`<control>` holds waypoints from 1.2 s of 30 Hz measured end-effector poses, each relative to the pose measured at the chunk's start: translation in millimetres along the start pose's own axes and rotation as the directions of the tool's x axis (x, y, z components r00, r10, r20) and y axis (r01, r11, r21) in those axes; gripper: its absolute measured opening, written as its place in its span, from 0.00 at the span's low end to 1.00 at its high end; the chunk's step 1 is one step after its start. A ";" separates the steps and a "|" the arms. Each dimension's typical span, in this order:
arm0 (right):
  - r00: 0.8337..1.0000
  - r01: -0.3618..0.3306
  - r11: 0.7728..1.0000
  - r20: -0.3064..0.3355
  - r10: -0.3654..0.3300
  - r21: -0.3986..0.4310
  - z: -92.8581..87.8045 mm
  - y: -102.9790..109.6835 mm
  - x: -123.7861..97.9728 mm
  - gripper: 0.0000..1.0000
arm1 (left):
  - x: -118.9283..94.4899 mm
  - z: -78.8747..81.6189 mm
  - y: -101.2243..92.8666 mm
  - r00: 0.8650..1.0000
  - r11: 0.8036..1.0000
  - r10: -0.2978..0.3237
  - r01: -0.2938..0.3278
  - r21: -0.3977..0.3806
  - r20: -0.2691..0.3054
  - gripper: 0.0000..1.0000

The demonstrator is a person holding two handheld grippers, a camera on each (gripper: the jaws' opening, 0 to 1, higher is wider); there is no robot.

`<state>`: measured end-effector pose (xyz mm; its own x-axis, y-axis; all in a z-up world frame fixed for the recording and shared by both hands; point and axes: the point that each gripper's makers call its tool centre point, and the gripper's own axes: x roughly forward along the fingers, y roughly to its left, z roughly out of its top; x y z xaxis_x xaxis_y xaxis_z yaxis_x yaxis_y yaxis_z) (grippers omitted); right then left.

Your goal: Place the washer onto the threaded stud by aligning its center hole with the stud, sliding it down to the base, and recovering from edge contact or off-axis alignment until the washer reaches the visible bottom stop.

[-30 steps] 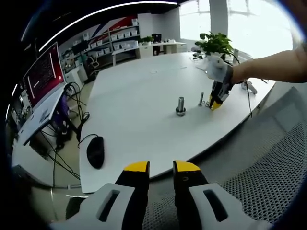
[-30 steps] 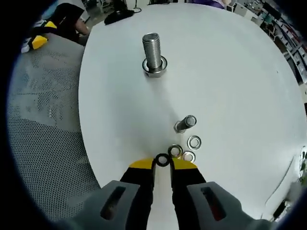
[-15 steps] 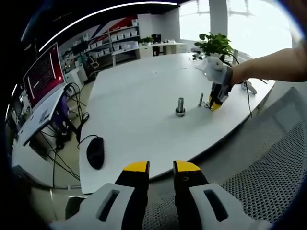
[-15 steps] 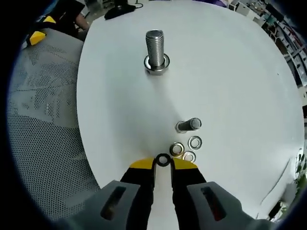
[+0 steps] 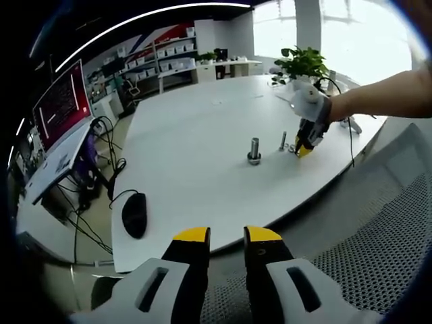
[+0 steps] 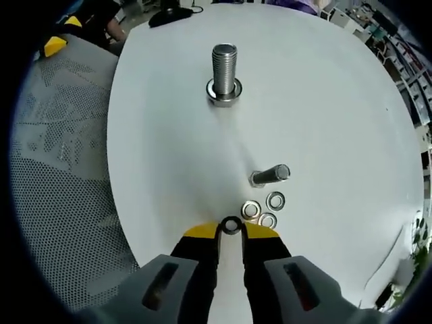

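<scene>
A large threaded stud (image 6: pixel 225 73) stands upright on the white table (image 6: pixel 324 115), a washer around its base. My right gripper (image 6: pixel 230 228) is shut on a dark washer (image 6: pixel 231 225), held above the table well short of the stud. Three loose washers (image 6: pixel 264 210) lie just past its tips, beside a smaller bolt (image 6: pixel 270 176). In the left gripper view the stud (image 5: pixel 254 150) stands mid-table, with the right gripper (image 5: pixel 304 145) and a gloved hand to its right. My left gripper (image 5: pixel 227 236) hangs off the table's near edge, jaws close together with nothing between them.
A black mouse (image 5: pixel 134 213) lies near the table's left corner. A mesh chair (image 5: pixel 378 229) sits under my left gripper. A potted plant (image 5: pixel 302 62) and cables (image 5: pixel 351 135) stand at the far right. A red monitor (image 5: pixel 61 104) is at the left.
The right gripper's view has pulled back and up slightly with the washer; the stud now looks a little farther and more upright. The left gripper has not moved.
</scene>
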<state>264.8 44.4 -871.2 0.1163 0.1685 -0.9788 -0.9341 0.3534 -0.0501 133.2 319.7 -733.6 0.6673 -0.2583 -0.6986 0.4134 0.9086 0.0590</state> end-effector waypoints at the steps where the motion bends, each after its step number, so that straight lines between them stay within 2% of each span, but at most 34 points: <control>1: 1.000 0.004 1.000 0.003 -0.004 0.003 0.1 -0.5 0.1 0.15 | -0.1 0.0 0.0 1.000 1.000 0.000 0.000 0.000 0.000 0.18; 15: 0.999 0.037 0.999 0.037 -0.037 0.010 0.4 1.9 -2.3 0.15 | -0.2 0.1 0.2 1.000 1.000 0.000 0.000 -0.002 -0.001 0.18; 21: 0.998 0.058 0.998 0.017 -0.057 -0.040 1.2 3.5 -1.6 0.15 | -0.3 0.0 0.7 1.000 1.000 0.003 -0.003 -0.004 -0.001 0.18; 26: 0.999 0.040 0.998 0.002 -0.040 -0.049 -0.8 5.7 -1.5 0.15 | -0.4 0.0 0.8 1.000 1.000 0.003 -0.003 -0.004 -0.001 0.18; 28: 1.000 0.008 1.000 0.017 -0.008 -0.020 -1.3 7.6 -2.0 0.15 | -0.4 -0.1 0.9 1.000 1.000 0.004 -0.004 -0.004 -0.001 0.18; 29: 0.999 -0.002 1.000 0.046 0.002 -0.004 -0.5 5.6 -2.9 0.15 | -0.4 -0.2 1.0 1.000 1.000 0.005 -0.005 -0.005 -0.001 0.18; 30: 0.996 0.026 0.995 0.077 -0.033 0.094 0.7 -0.1 -2.8 0.19 | -0.4 -0.3 1.1 1.000 1.000 0.005 -0.005 -0.005 -0.001 0.18; 31: 0.990 0.044 0.991 0.125 -0.060 0.124 1.0 -5.2 -4.9 0.23 | -0.5 -0.2 1.1 1.000 1.000 0.006 -0.006 -0.005 0.000 0.18; 32: 0.987 0.026 0.994 0.154 -0.043 0.110 0.8 -3.5 -5.8 0.25 | -0.5 -0.2 1.1 1.000 1.000 0.006 -0.006 -0.005 0.001 0.18; 33: 0.989 0.006 0.995 0.148 -0.020 0.096 -5.6 -0.3 -6.7 0.25 | -0.5 0.0 1.0 1.000 1.000 0.005 -0.005 -0.005 0.001 0.18; 36: 0.988 0.028 0.997 0.149 -0.038 0.074 -15.5 -1.8 -8.9 0.25 | -0.2 0.3 1.3 1.000 1.000 0.004 -0.004 -0.006 0.002 0.18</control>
<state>260.3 28.0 -865.5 0.2012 0.2902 -0.9356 -0.9031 0.4250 -0.0624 133.8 320.8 -733.2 0.6698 -0.2556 -0.6972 0.4076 0.9114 0.0575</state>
